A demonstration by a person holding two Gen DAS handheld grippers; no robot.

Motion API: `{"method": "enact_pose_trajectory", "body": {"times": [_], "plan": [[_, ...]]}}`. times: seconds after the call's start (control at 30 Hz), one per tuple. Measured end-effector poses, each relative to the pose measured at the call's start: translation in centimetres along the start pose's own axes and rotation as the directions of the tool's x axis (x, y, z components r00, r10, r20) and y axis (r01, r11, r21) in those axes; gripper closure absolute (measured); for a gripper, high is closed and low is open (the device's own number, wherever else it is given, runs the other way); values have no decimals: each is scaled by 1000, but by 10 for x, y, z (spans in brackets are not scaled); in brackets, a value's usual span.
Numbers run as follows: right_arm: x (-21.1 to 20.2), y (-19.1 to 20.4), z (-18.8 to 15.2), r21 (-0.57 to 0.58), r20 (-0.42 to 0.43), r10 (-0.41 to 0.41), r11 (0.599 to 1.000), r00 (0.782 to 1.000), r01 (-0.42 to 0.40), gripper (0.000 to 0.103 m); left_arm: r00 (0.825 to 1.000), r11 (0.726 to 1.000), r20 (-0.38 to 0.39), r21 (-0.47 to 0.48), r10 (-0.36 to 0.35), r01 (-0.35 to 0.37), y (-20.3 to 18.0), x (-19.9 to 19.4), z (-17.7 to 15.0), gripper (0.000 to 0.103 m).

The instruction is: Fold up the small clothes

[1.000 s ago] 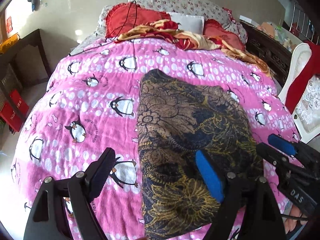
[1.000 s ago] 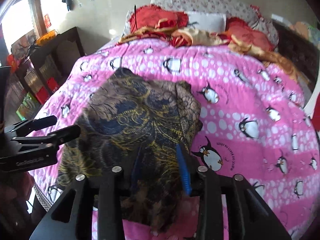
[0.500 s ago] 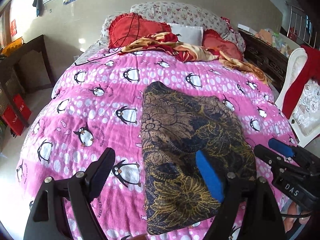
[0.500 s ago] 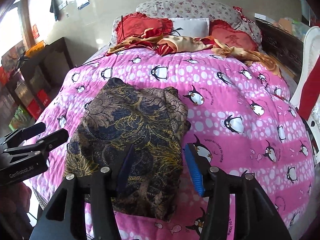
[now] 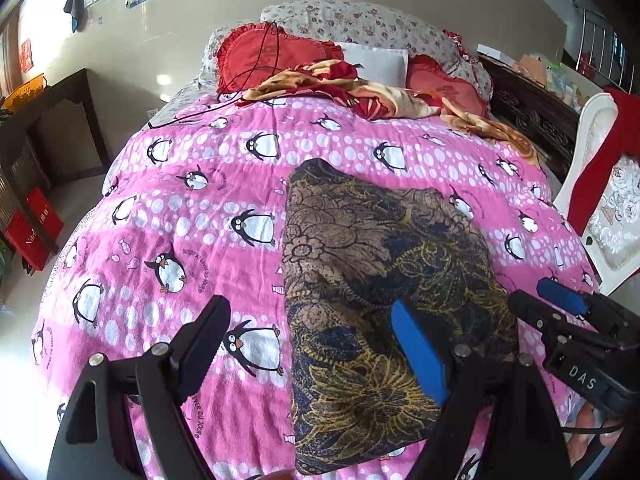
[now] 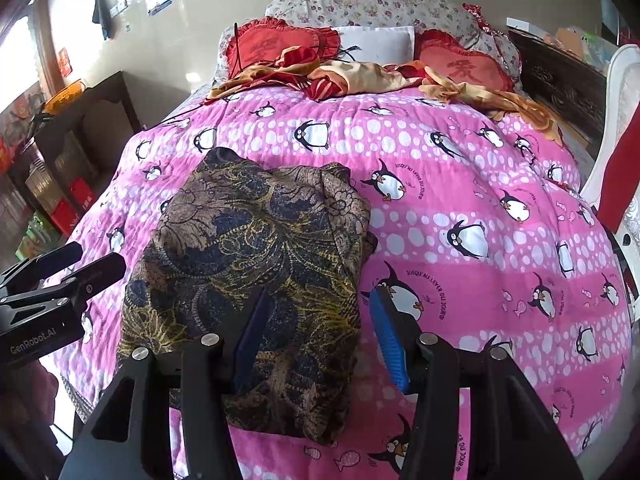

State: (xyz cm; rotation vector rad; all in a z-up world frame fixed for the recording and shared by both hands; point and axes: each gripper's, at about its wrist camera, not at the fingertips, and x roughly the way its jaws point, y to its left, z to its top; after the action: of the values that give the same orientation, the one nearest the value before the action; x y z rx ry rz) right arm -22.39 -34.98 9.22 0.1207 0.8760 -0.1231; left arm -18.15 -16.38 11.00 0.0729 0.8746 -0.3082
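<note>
1. Two handheld grippers hover over a bed covered by a pink penguin-print blanket (image 5: 192,216). One garment, a dark floral-patterned cloth (image 5: 380,280) in navy, brown and gold, lies on the blanket already folded into a compact, roughly rectangular bundle.

2. In the left wrist view, the cloth fills the centre and lower right of the frame. Its long axis runs from the bottom edge up toward the middle, away from the camera.

3. The left gripper (image 5: 316,344) has its jaws spread wide and holds nothing. Its black finger is at lower left over bare blanket; its blue-padded finger is at lower centre-right, over the cloth. The cloth's left edge falls between them.

4. In the right wrist view, the same cloth (image 6: 256,264) sits left of centre, with its near edge at the bottom of the frame.

5. The right gripper (image 6: 320,320) has its jaws part open and has just been opening. The cloth's right edge lies between the fingers, but the pads do not press on it, so nothing is held.

6. Both grippers sit at the near end of the bundle, one on each long side. Neither looks clearly nearer. Judging by this, the fold looks nearly finished.
</note>
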Motion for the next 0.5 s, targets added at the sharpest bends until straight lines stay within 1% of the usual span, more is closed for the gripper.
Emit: {"method": "enact_pose_trajectory", "body": {"times": [0.33,0.5], "plan": [[4,1,1,-7,-7,1,1000,1000,-1,55,1000,1000,-15,-12,-7,7,3,6,-1,17],[7,1,1,-8,-15,3,1000,1000,-3,55,1000,1000,-11,-6,2,-2,2,7,-2,17]]}}
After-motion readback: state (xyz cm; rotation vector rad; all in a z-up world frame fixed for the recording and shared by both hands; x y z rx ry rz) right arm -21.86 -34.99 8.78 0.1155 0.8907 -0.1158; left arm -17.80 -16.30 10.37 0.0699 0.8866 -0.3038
